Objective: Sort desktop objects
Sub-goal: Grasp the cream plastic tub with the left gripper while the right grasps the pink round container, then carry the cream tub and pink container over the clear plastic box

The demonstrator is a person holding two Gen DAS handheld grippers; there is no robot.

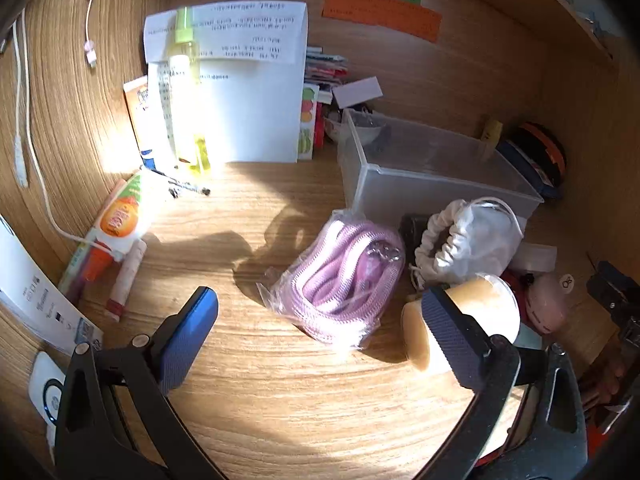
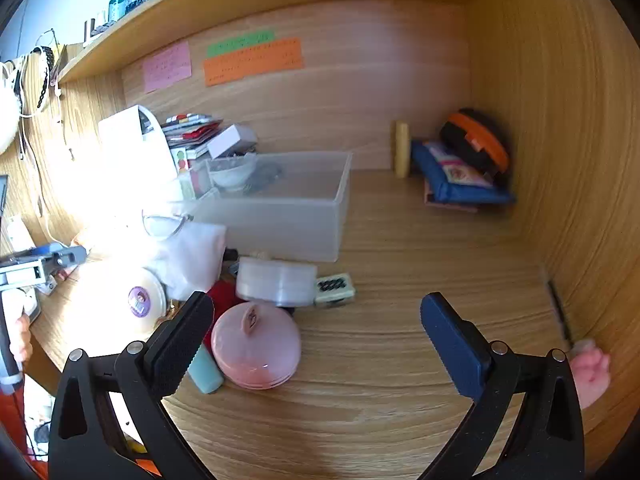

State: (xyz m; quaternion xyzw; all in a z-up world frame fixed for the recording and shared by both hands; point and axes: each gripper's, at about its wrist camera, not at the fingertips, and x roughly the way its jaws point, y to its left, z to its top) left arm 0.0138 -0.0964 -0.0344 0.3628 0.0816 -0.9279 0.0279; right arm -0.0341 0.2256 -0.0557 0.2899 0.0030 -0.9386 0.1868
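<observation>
Fingers of the left gripper [image 1: 320,322] stand wide apart with nothing between them, hovering low over the wooden desk [image 1: 256,392]. Its right pad sits just in front of a tan roll of tape [image 1: 480,312]; whether they touch cannot be told. Just ahead, between the 2 pads, lies a bagged pink cord [image 1: 344,276], and beyond it a white drawstring pouch [image 1: 468,240] rests against the front of a clear plastic bin [image 1: 420,176]. Along the left wall lie an orange-labelled tube [image 1: 120,216] and a red-capped stick [image 1: 126,280], with a yellow spray bottle [image 1: 186,92] standing before white papers [image 1: 256,112] at the back.

Fingers of the right gripper [image 2: 318,330] are likewise spread and hold nothing. Its left pad is beside a round pink case [image 2: 256,346], with a teal tube [image 2: 206,372] lying partly under that pad. Further out sit a stack of clear discs [image 2: 276,282], a small pale-green box [image 2: 334,288] and the same plastic bin [image 2: 280,216]. In the far right corner are a blue pouch [image 2: 452,184], an orange-and-black case [image 2: 476,144] and a yellow upright cylinder [image 2: 402,148].
</observation>
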